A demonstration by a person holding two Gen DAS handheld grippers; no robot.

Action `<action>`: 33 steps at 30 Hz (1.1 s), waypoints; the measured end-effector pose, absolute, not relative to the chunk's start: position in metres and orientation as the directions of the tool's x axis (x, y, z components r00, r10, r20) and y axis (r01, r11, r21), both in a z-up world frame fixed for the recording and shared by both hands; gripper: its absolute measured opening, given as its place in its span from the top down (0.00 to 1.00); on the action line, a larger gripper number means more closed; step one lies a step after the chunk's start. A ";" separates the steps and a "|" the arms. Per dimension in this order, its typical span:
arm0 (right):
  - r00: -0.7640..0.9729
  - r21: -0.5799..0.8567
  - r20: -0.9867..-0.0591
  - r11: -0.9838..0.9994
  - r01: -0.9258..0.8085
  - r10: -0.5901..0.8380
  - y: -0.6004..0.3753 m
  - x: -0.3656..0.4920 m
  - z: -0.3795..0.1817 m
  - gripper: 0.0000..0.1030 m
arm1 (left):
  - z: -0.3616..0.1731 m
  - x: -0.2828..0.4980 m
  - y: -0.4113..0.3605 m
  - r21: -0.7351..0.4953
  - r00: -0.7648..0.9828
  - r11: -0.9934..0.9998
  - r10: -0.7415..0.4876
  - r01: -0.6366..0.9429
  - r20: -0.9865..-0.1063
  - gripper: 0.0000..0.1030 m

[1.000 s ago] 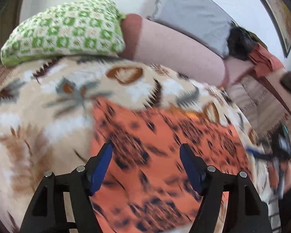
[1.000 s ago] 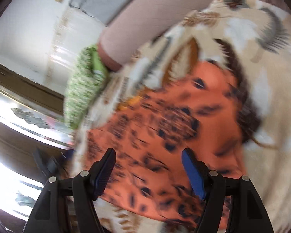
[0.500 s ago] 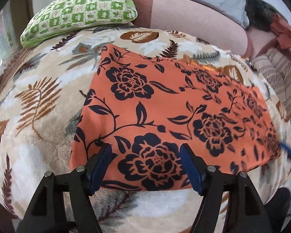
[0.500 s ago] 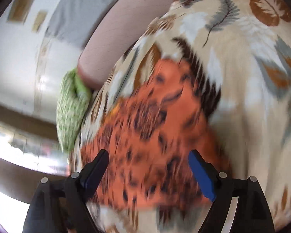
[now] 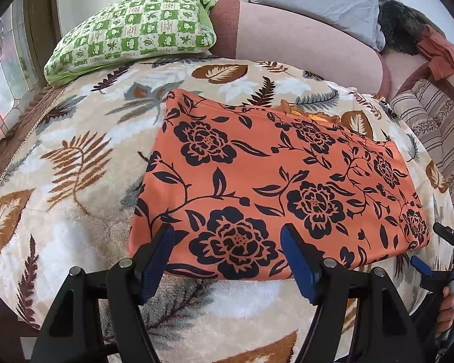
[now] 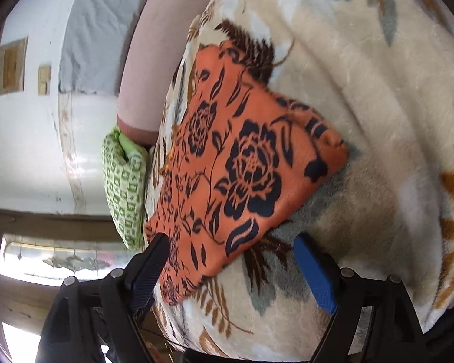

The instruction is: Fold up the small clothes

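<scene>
Orange floral cloth (image 5: 272, 187) flat on leaf-print blanket (image 5: 75, 157), roughly rectangular. Left gripper (image 5: 227, 257) over near edge, fingers (image 5: 299, 266) apart, nothing btwn. Green check pillow (image 5: 133, 30) behind. Right gripper (image 5: 435, 260) at far right, in a hand (image 5: 446, 311).

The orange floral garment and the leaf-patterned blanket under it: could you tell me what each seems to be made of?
The orange floral garment looks like thin, smooth woven fabric, perhaps cotton or rayon: it lies flat with crisp edges and a matte print. The leaf-patterned blanket looks like plush fleece, likely synthetic: a fuzzy, slightly matted pile shows.
</scene>
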State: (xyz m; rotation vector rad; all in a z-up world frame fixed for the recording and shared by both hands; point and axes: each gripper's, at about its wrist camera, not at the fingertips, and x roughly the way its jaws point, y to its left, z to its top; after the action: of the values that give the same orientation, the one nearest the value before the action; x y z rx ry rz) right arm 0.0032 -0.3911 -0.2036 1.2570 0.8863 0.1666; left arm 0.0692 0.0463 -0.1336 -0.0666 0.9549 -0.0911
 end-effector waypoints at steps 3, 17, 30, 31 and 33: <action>0.684 0.879 -0.476 0.306 0.365 0.552 -0.399 0.006 -0.207 0.16 | -0.135 0.070 0.043 -0.093 0.568 0.994 -0.111 0.060 -0.816 0.29; 0.715 0.859 -0.511 0.309 0.408 0.477 -0.417 0.038 -0.199 0.16 | -0.184 0.105 -0.009 0.027 0.488 0.990 -0.043 0.136 -0.872 0.27; 0.632 0.714 -0.663 0.594 0.371 0.402 -0.392 0.078 -0.173 0.88 | -0.186 0.112 -0.040 0.043 0.532 0.977 -0.076 0.207 -0.843 0.12; 0.627 0.685 -0.679 0.636 0.355 0.382 -0.388 0.081 -0.164 0.88 | -0.180 0.112 -0.032 -0.006 0.525 0.980 -0.111 0.197 -0.844 0.14; 0.638 0.616 -0.695 0.733 0.290 0.332 -0.369 0.088 -0.134 0.88 | -0.158 0.102 -0.004 -0.120 0.566 0.982 -0.182 0.145 -0.804 0.17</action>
State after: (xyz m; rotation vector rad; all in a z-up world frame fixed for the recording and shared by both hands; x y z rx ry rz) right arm 0.0877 -0.3688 -0.1340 0.7757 0.9033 0.0266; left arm 0.1016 -0.0036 -0.1577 -0.0413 0.9504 -0.1924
